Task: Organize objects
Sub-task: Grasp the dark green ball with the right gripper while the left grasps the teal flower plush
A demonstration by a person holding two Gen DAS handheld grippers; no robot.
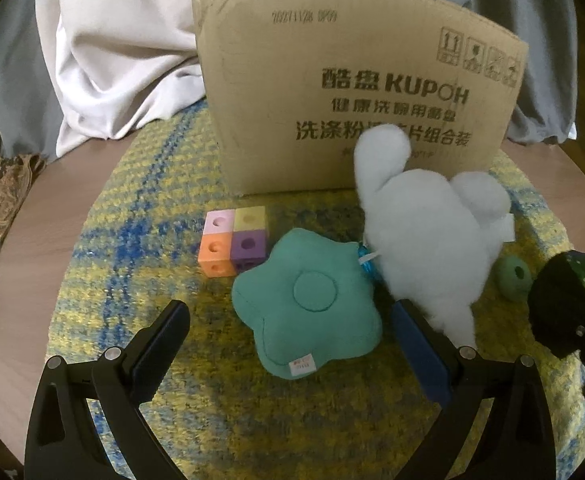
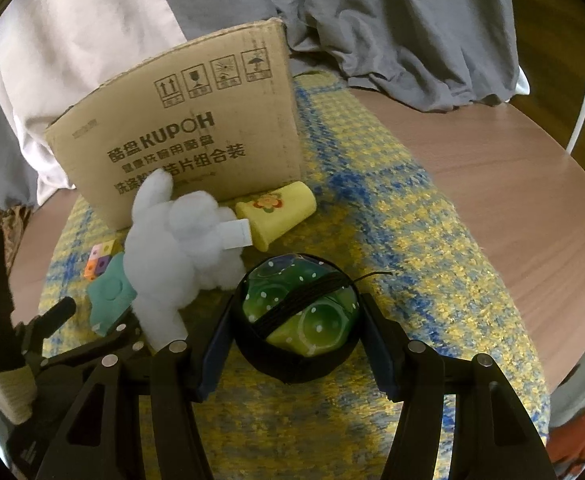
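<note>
- Left gripper (image 1: 288, 328) was wide open around the teal star plush (image 1: 306, 304), lower centre: soft, light, I'd pinch its middle.
- Right gripper (image 2: 298, 320) clamped a black-rimmed green dotted toy (image 2: 300, 312), probably squishy.

Toys (image 1: 424, 236) before box (image 1: 332, 92), on mat (image 1: 140, 184)

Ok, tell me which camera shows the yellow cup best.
The right wrist view: the yellow cup lies on its side by the cardboard box, flower print showing. In the left wrist view the white plush stands where it would be; no cup visible.
</note>
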